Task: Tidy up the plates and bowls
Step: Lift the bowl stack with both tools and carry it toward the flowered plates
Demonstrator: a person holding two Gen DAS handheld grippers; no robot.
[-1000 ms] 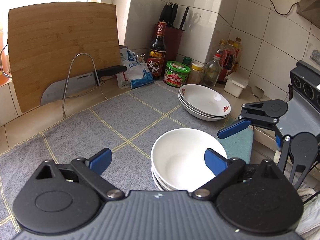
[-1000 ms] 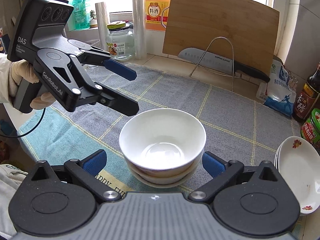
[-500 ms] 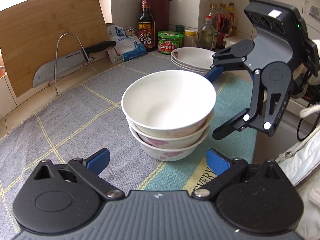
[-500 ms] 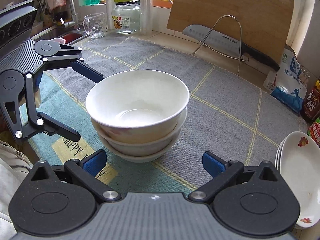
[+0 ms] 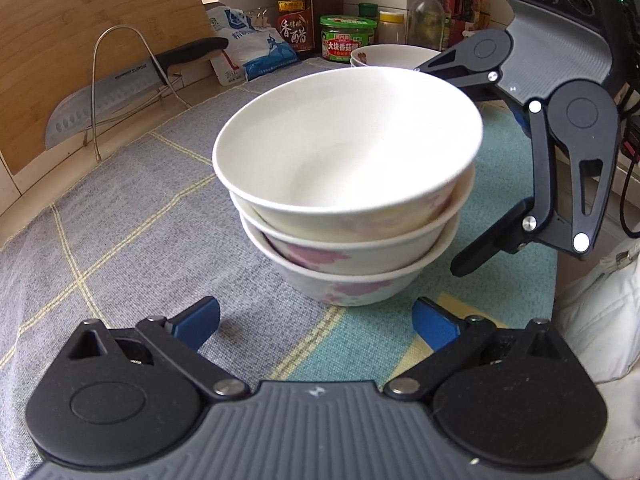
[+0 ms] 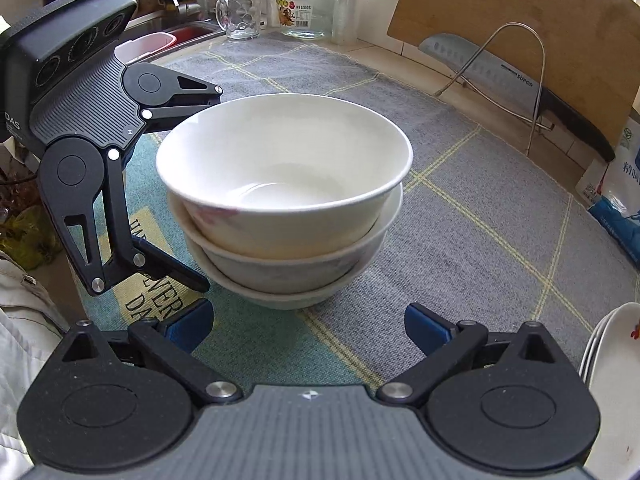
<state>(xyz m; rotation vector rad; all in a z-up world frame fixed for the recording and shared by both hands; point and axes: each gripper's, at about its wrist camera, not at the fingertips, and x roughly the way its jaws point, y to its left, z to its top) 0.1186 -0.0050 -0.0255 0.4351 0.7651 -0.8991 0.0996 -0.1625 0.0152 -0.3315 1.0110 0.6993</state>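
A stack of three white bowls (image 5: 352, 184) with pink flower prints stands on the grey checked cloth (image 5: 132, 216); it also shows in the right wrist view (image 6: 284, 196). My left gripper (image 5: 316, 322) is open, low and just in front of the stack. My right gripper (image 6: 308, 322) is open on the opposite side, its jaws standing wide beside the stack; it appears in the left wrist view (image 5: 472, 168), and the left one in the right wrist view (image 6: 200, 188). A stack of white plates (image 5: 394, 56) sits behind the bowls and shows at the right edge of the right wrist view (image 6: 612, 368).
A bamboo cutting board (image 5: 88, 48) leans on the wall with a cleaver (image 5: 120, 92) in a wire rack. Sauce bottles (image 5: 294, 12), a green-lidded jar (image 5: 347, 38) and a salt bag (image 5: 248, 48) line the back. A glass mug (image 6: 238, 14) and jar (image 6: 306, 4) stand near the sink.
Both grippers have dropped from above the bowl stack to table level and closed in on it from opposite sides. The bowls have not moved.
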